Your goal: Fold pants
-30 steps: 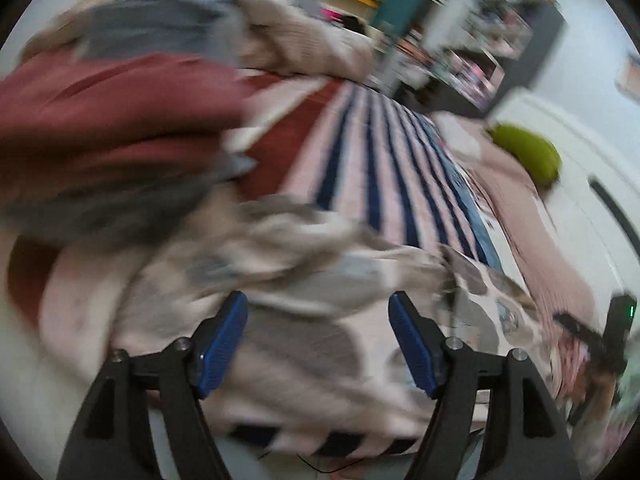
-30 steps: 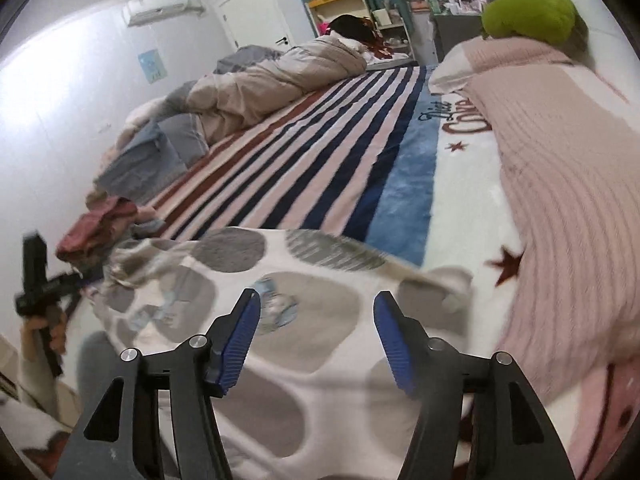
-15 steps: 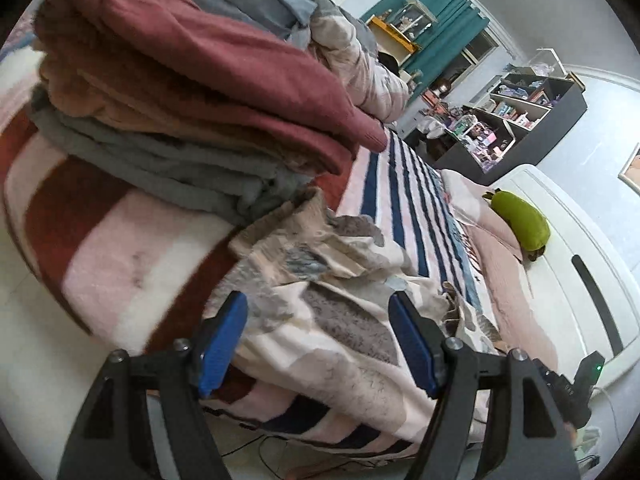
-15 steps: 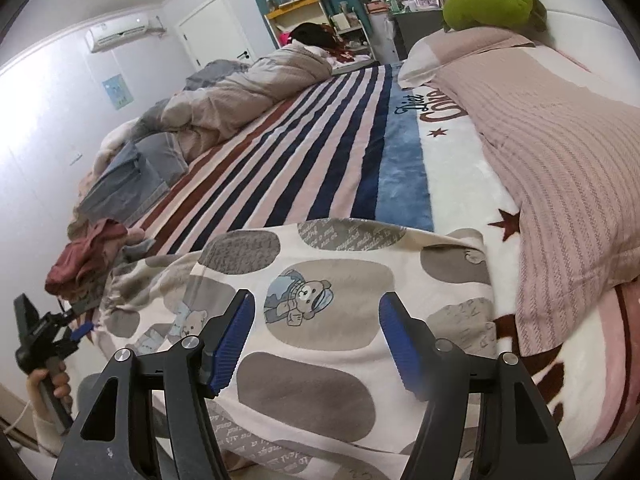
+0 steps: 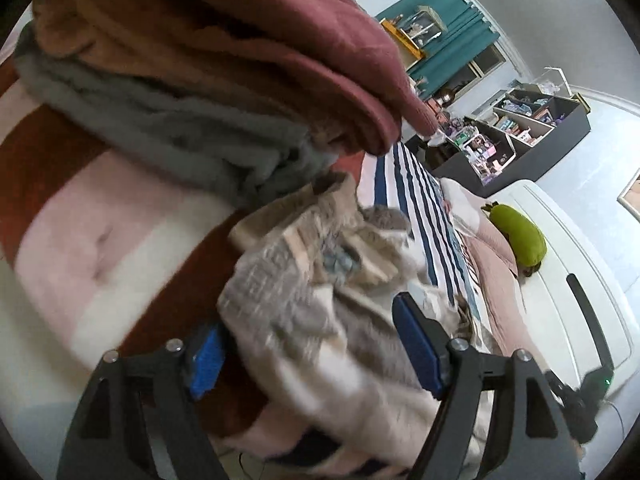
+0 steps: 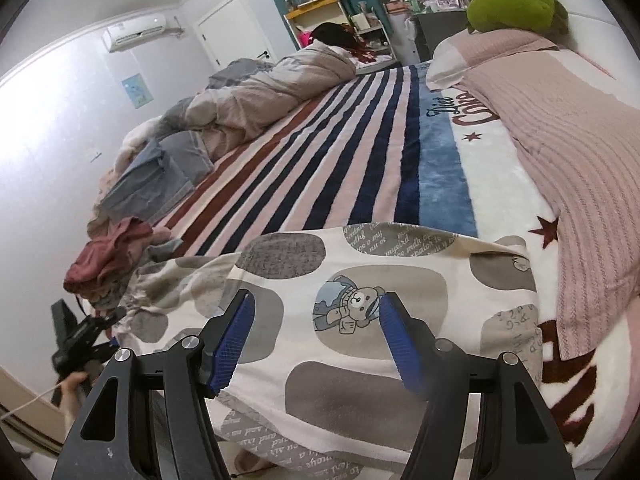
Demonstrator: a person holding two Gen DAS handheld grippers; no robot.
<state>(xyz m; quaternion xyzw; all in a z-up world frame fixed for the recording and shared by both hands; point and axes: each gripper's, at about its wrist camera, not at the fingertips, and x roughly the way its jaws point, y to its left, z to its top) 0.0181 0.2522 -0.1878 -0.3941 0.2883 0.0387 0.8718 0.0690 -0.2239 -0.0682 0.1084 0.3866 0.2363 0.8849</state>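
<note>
The pants (image 6: 360, 272) are cream with grey patches and a teddy-bear print. They lie spread across the near edge of the striped bed. Their bunched end (image 5: 320, 280) fills the lower middle of the left wrist view. My left gripper (image 5: 312, 344) is open, with the bunched fabric lying between its blue pads. In the right wrist view the left gripper (image 6: 92, 332) shows at the pants' far left end. My right gripper (image 6: 316, 336) is open, just above the flat pants near the bear print, holding nothing.
A stack of folded maroon, tan and grey clothes (image 5: 200, 64) sits close above the left gripper; it also shows in the right wrist view (image 6: 112, 256). A pink knitted blanket (image 6: 580, 152) and a green plush (image 6: 516, 4) lie right. A rumpled duvet (image 6: 272, 96) lies far.
The left gripper moved in closer and lower, so the bunched pants end now lies between its pads. The right gripper shifted slightly nearer the pants. The pants were spread flatter.
</note>
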